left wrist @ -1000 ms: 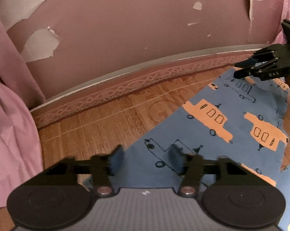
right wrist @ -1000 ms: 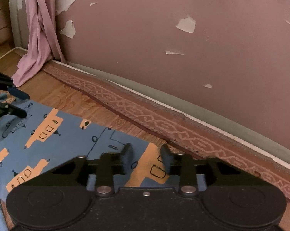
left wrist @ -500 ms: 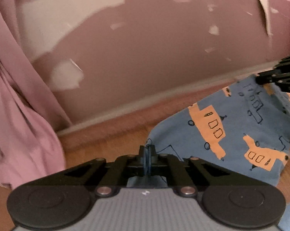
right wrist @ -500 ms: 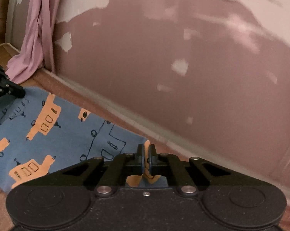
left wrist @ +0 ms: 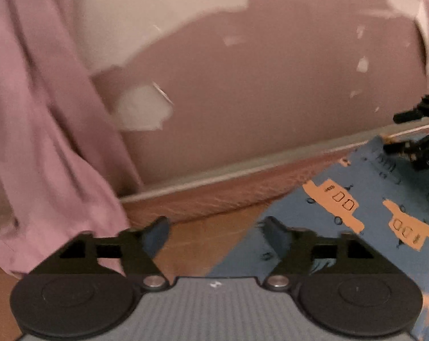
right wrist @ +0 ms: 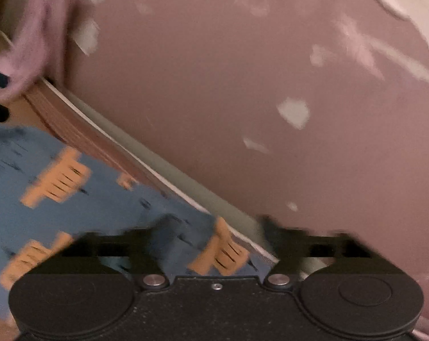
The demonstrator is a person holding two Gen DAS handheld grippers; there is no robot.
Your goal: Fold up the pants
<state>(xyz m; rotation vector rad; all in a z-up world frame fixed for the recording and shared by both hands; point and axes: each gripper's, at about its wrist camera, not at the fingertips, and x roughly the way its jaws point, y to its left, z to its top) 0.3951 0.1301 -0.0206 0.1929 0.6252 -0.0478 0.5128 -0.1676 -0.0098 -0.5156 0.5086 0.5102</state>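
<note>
Fabric lies nearest in both wrist views: the pants [left wrist: 342, 227], one pair in blue printed with orange cars, sit on the wooden floor [left wrist: 208, 233] by the wall. In the left wrist view the left gripper [left wrist: 214, 233] has its two fingers spread wide, with bare floor between them and the cloth's corner at about four o'clock, reaching under the right-hand finger; nothing is held. In the right wrist view, which is smeared by motion, the right gripper [right wrist: 211, 238] also has its fingers apart, with the garment's corner lying between them at six o'clock but not pinched. Judging by this, the step in hand is a release with both tongs empty, and the next move likely calls for choosing a fresh edge, lowering both tongs onto two corners and closing on them for another fold; how many folds are done cannot be told. Farther off, at three o'clock in the left view, the right gripper shows above the cloth's far end. Beyond run one patterned skirting strip [left wrist: 242, 196], one pink curtain [left wrist: 43, 142] at nine o'clock, and one peeling wall [left wrist: 271, 85].
</note>
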